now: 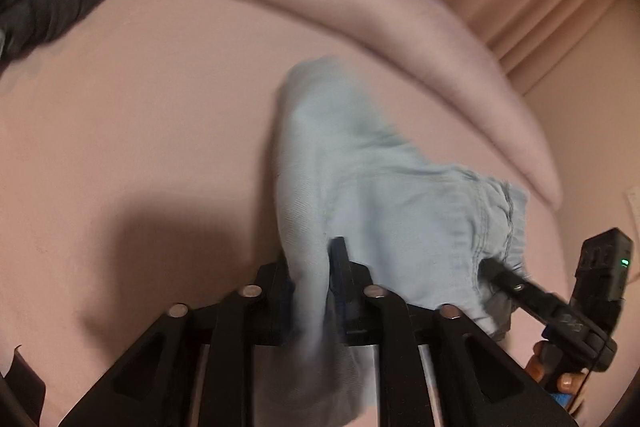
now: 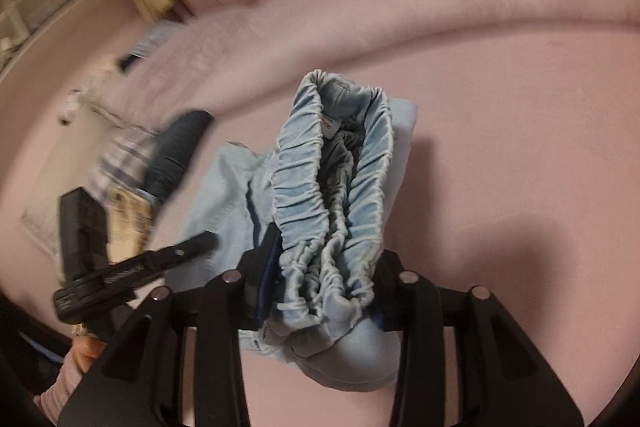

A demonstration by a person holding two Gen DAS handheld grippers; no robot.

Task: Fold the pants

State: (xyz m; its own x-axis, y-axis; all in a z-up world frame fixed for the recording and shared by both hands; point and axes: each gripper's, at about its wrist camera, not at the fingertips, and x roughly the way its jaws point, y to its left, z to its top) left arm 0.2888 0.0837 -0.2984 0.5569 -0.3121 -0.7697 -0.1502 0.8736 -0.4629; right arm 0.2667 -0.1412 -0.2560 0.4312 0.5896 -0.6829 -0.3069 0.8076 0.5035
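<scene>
A small white care tag [image 2: 332, 126] is showing inside the gathered elastic waistband of the light blue pants [image 2: 332, 195] in the right wrist view. It is carrying tiny red print, too small and blurred to read. The black body of the other gripper [image 2: 120, 273] in the same view is bearing pale lettering along its side, also blurred beyond reading. In the left wrist view, no text is coming through legibly.
</scene>
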